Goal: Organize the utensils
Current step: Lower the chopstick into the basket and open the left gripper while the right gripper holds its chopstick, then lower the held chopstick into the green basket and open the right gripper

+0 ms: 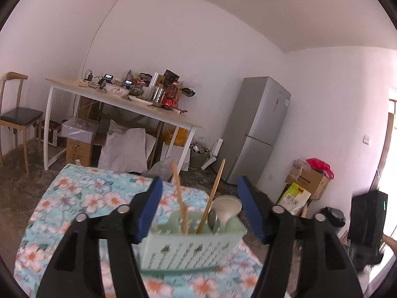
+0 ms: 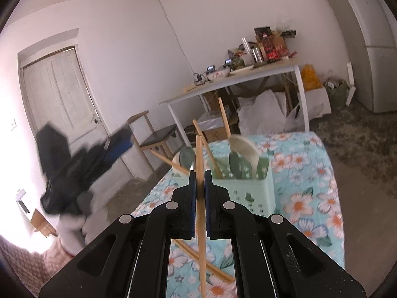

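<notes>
The pale green perforated utensil basket (image 1: 192,247) stands upright on the floral tablecloth (image 1: 82,198), directly ahead of the left gripper (image 1: 199,208) and between its blue pads (image 1: 151,208), which stand wide apart and do not press on it; the jaws are released with nothing held. Inside the basket two wooden chopsticks (image 1: 180,198) lean in different directions, and beside them, toward the gripper's right pad, sit a metal spoon (image 1: 213,219) and a white ceramic spoon (image 1: 227,208), bowls upward.

From the right wrist view the same basket (image 2: 248,188) lies just beyond and slightly right of the right gripper (image 2: 199,181), whose jaws are clenched on a single light wooden chopstick (image 2: 200,213) that runs nearly upright between the pads and sticks out past both ends. Under this gripper another chopstick (image 2: 203,260) lies flat on the cloth. Ahead and slightly left of the fingertips a white cup (image 2: 182,161) holds a dark spoon (image 2: 187,155), with a chopstick (image 2: 168,161) slanting out at its left. The left gripper (image 2: 116,146) appears blurred far to the left.

A yellow-green bag (image 1: 294,197) far right of the left gripper bears print too small to read.
</notes>
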### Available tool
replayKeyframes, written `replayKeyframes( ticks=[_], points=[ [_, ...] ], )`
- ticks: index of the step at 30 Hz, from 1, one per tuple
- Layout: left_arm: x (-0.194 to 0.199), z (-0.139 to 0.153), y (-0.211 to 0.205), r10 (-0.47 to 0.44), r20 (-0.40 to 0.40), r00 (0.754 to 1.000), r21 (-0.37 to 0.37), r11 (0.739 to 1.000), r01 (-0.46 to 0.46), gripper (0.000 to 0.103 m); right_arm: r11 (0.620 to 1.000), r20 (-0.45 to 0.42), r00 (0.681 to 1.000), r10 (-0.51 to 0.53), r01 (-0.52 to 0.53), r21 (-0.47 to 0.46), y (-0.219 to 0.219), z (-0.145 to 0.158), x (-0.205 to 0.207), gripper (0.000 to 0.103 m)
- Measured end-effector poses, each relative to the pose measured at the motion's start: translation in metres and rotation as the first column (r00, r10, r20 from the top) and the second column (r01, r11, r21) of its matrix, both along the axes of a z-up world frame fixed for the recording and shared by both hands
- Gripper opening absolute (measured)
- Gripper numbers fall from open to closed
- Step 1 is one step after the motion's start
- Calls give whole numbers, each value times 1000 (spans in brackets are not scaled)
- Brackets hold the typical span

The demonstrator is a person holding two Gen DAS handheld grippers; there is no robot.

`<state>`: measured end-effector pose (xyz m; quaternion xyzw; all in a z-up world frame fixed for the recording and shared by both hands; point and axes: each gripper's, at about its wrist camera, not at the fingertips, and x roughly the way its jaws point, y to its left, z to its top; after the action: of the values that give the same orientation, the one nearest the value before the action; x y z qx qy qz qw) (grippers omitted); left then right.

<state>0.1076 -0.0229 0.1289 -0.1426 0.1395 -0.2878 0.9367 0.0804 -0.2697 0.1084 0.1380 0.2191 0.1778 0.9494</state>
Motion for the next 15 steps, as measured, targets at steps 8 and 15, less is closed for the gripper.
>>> replayKeyframes(
  ticks=[8, 15],
  points=[
    [-23, -65, 21, 11, -129, 992, 87, 996, 0, 75, 996, 132, 991, -18, 30, -87, 13, 51, 32, 4],
    [-32, -107, 37, 49, -189, 981, 159, 987, -18, 79, 984, 297, 954, -41, 91, -155, 31, 102, 74, 4]
  ],
)
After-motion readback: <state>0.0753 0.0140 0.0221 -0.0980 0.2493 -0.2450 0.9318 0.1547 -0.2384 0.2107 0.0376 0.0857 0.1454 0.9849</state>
